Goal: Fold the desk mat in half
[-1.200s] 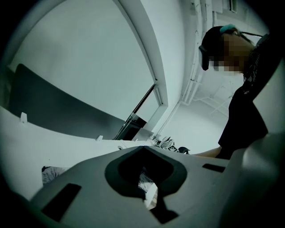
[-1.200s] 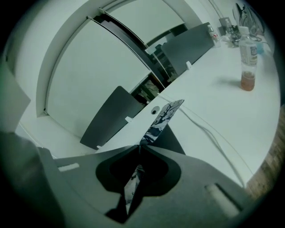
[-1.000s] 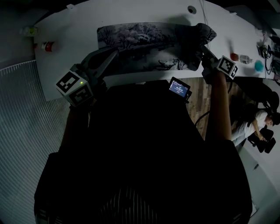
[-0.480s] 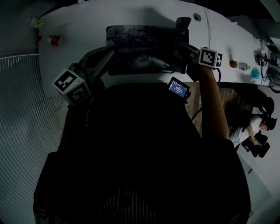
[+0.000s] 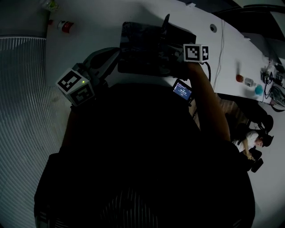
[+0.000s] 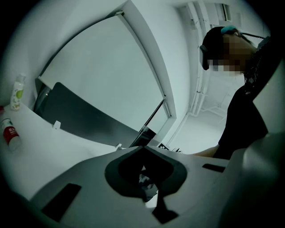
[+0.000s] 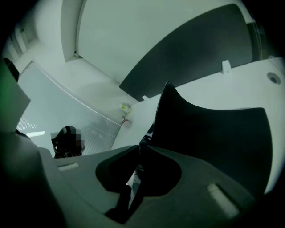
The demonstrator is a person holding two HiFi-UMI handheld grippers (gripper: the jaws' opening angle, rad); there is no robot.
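The desk mat (image 5: 141, 41) lies on the white desk (image 5: 93, 35), printed face up at its left part. Its right end is lifted and carried over to the left, black underside (image 5: 179, 34) showing. My right gripper (image 5: 172, 43) is shut on that raised end; in the right gripper view the black sheet (image 7: 209, 133) rises straight from the closed jaws (image 7: 141, 144). My left gripper (image 5: 119, 56) sits at the mat's near left corner. Its jaws (image 6: 142, 149) meet, with a bit of printed mat (image 6: 144, 182) showing between them.
Two small bottles (image 5: 65, 26) (image 5: 51, 5) stand at the desk's far left, seen also as bottles (image 6: 17, 91) (image 6: 9, 133). A cable (image 5: 220, 49) and small items (image 5: 249, 81) lie to the right. A person (image 5: 249, 142) sits at lower right; another (image 6: 242, 93) stands nearby.
My right gripper has swept left across the desk with the mat's right end, doubling it over the left part. The left gripper stays at the near left corner.
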